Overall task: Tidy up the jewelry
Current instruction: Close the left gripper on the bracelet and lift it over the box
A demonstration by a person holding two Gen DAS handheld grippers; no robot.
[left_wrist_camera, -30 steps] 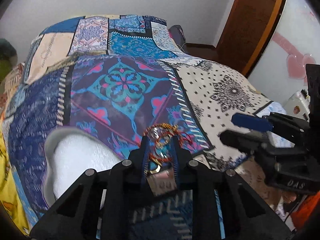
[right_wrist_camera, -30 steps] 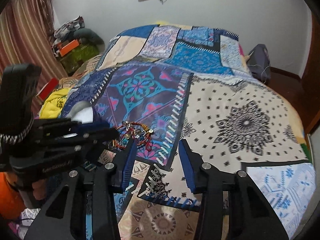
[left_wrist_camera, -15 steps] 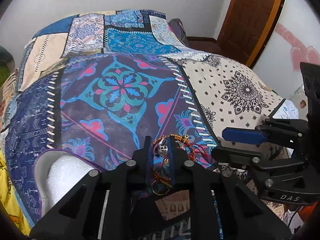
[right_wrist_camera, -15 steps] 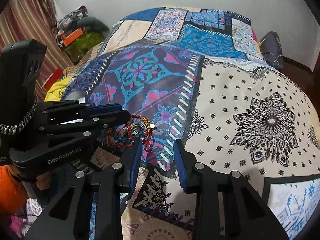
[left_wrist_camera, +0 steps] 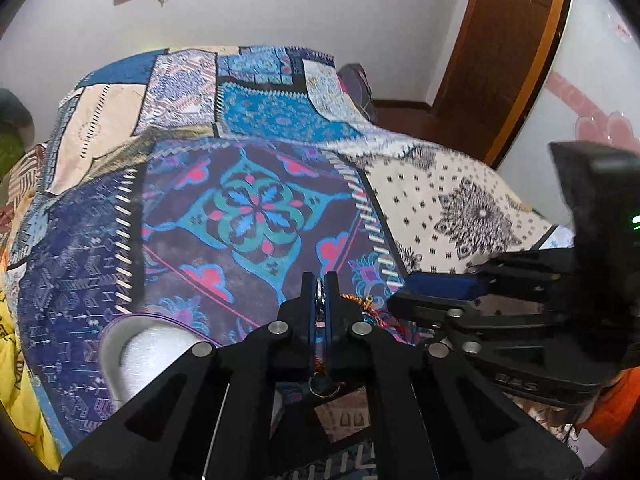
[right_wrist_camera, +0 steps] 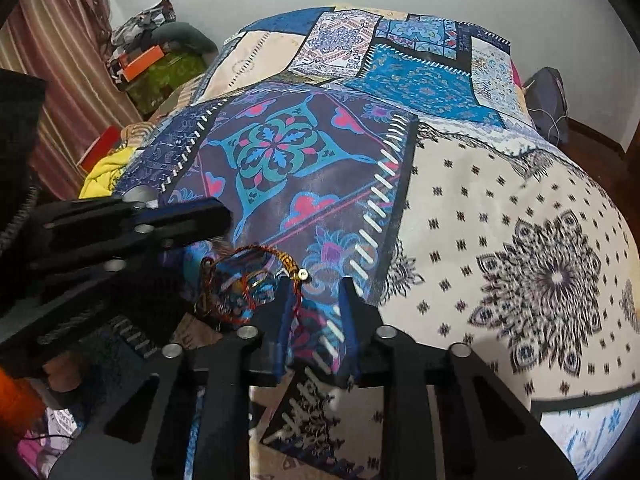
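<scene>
Dangling from left gripper (left_wrist_camera: 319, 280) jaws pinched shut, red thread bracelet (right_wrist_camera: 244, 284) trails rightward; right gripper (right_wrist_camera: 316, 292) jaws closing, empty.

The left gripper (left_wrist_camera: 319, 280) is closed over the patchwork bedspread (left_wrist_camera: 256, 208), its blue pads pinched on a tangle of red-and-gold thread jewelry (left_wrist_camera: 319, 300) — a small gold ring (left_wrist_camera: 324, 386) hangs from the tangle below the jaws. Just right of the left gripper, strands and a gold bead (left_wrist_camera: 370, 301) trail toward the right gripper (left_wrist_camera: 404, 294), its jaws closing. Left of the left gripper, a white foam-lined tray (left_wrist_camera: 136, 356) lies on the bedspread
</scene>
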